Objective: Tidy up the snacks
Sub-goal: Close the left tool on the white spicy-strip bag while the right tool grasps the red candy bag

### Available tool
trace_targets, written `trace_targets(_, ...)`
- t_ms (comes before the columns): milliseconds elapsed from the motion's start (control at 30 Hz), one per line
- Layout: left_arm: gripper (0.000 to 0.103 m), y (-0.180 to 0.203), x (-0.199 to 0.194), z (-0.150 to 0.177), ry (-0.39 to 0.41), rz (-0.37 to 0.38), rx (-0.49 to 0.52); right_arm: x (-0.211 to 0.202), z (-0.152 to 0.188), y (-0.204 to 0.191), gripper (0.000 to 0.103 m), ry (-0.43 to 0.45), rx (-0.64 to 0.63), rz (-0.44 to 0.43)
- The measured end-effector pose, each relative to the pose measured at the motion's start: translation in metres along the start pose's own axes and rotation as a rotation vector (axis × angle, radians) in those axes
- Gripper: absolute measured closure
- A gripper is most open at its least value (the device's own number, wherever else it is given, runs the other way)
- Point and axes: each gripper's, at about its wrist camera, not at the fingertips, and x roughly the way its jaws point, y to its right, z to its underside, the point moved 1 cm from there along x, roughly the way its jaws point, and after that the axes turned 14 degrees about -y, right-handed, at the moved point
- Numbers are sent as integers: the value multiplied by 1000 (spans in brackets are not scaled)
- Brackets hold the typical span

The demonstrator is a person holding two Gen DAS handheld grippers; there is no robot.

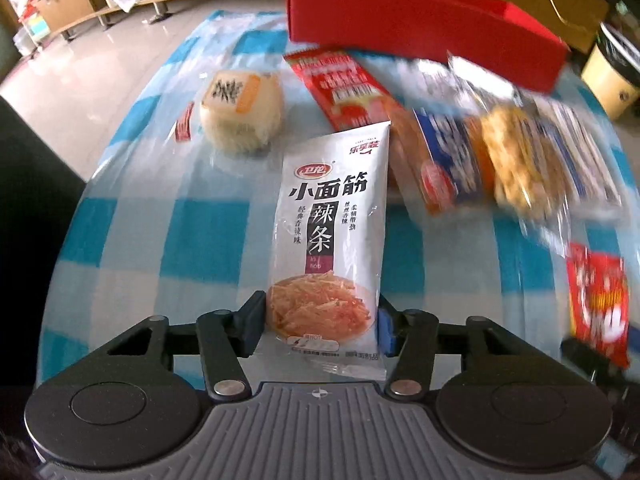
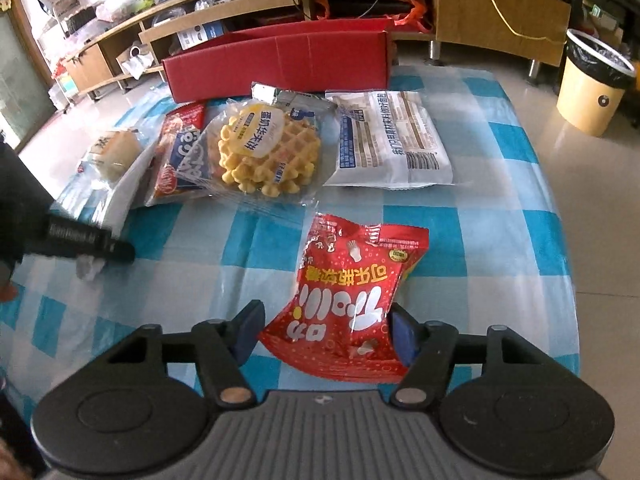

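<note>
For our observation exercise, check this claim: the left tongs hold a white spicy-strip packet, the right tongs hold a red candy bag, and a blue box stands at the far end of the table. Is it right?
Not quite: the box at the far end is red, not blue, as the right wrist view shows. The left tongs do hold the white spicy-strip packet, and the right tongs the red candy bag.

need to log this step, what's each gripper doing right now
left gripper: fingers closed on the white spicy strip packet
right gripper: fingers closed on the red candy bag

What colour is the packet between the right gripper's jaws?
Red, with white and yellow lettering: the snack packet shows best in the right wrist view.
</note>
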Motion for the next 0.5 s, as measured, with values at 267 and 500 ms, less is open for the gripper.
trace_targets(267,46,-7,-19,37,-34,-22,21,-19,16,-5,50,0,-42,-20)
trace_targets(500,20,3,4,27,-46,-68,56,-7,23,-3,48,-56,-57,-27)
